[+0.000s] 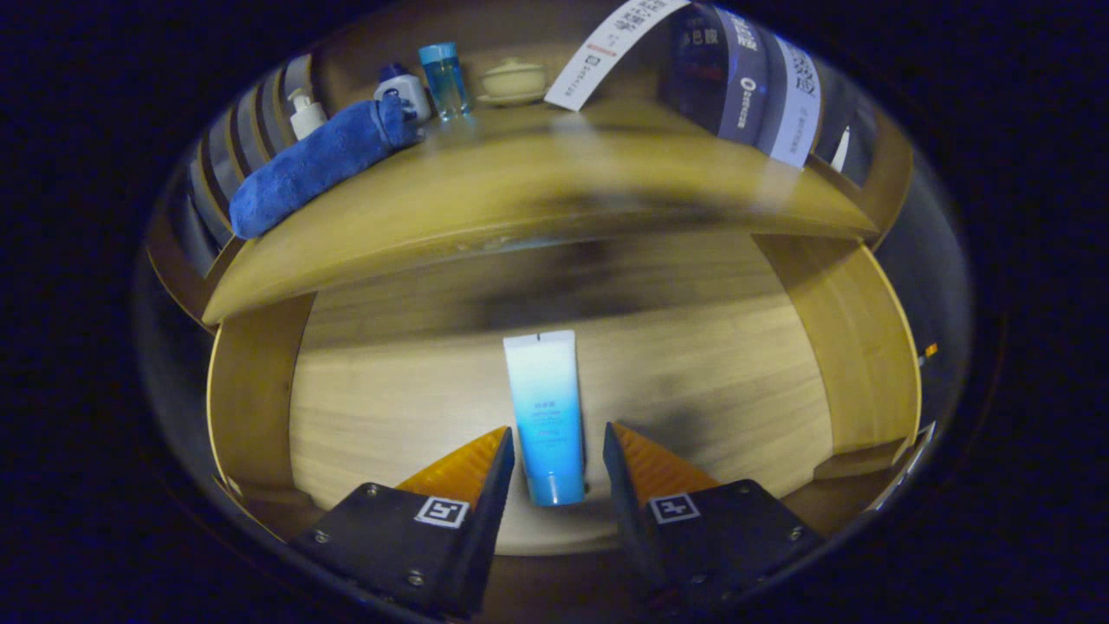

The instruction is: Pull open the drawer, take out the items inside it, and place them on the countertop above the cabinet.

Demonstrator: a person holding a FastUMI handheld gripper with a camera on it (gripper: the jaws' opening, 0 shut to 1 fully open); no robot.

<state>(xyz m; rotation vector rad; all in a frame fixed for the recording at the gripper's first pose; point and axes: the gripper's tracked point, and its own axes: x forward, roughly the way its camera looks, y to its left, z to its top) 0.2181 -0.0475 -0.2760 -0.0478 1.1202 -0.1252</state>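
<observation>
Tube (546, 407): soft squeeze tube, flat crimped end farthest from the camera, cap end nearest; white at the crimp, fading to bright blue at the cap; small print at mid-body, too fine to make out.
Tube position: lying flat on the drawer floor, lengthwise along the fingers' line, its cap half between the two fingers.
Drawer (260, 390): pulled open; light wood, smooth, with visible grain; plain side walls left and right of the tube.
Countertop (537, 191): same pale wood with a rounded front edge, above and beyond the drawer.
Towel (321, 165): blue, fluffy, rolled into a long bundle, lying on the countertop's left part.
Back row on countertop: white pump bottle (305, 113), white bottle with dark cap (404, 88), clear blue tumbler (445, 80), pale lidded bowl (513, 80) on a saucer.
Gripper (559, 451): pointed down into the drawer, fingers spread apart, one on each side of the tube's lower half with a narrow gap on each side; nothing grasped.
</observation>
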